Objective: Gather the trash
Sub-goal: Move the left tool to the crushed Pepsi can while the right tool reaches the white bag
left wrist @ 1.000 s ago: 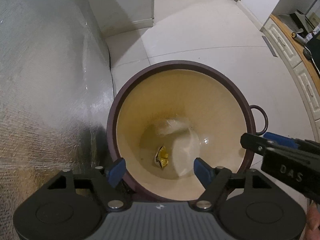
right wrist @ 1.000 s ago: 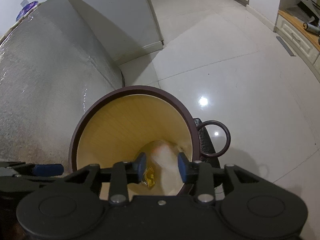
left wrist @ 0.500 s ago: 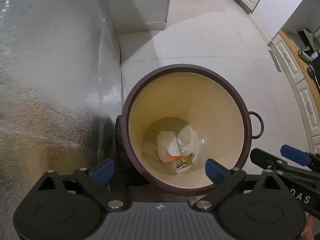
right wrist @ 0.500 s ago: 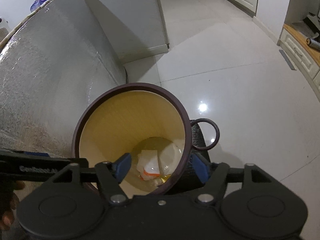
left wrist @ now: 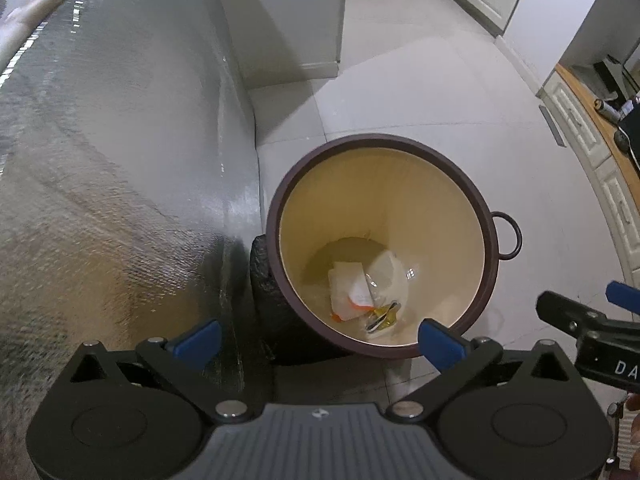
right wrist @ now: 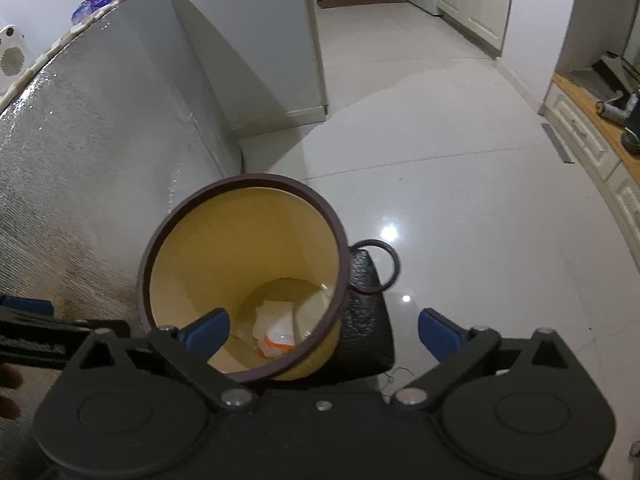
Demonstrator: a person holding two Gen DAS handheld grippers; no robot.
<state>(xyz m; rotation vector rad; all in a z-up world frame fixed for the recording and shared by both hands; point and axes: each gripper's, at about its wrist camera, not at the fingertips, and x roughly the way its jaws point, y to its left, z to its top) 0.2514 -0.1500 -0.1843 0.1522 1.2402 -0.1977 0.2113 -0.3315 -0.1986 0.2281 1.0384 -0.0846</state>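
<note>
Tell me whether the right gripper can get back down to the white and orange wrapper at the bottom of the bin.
Probably yes. The right gripper is open and empty above the bin, whose mouth is uncovered, and the wrapper lies exposed on the bottom. But the bin is deep, so the walls may crowd the spread fingers.

The right tongs (left wrist: 600,320) are cut off by the picture's right edge; the bin (right wrist: 240,280) rim hides part of the trash (right wrist: 276,328).
</note>
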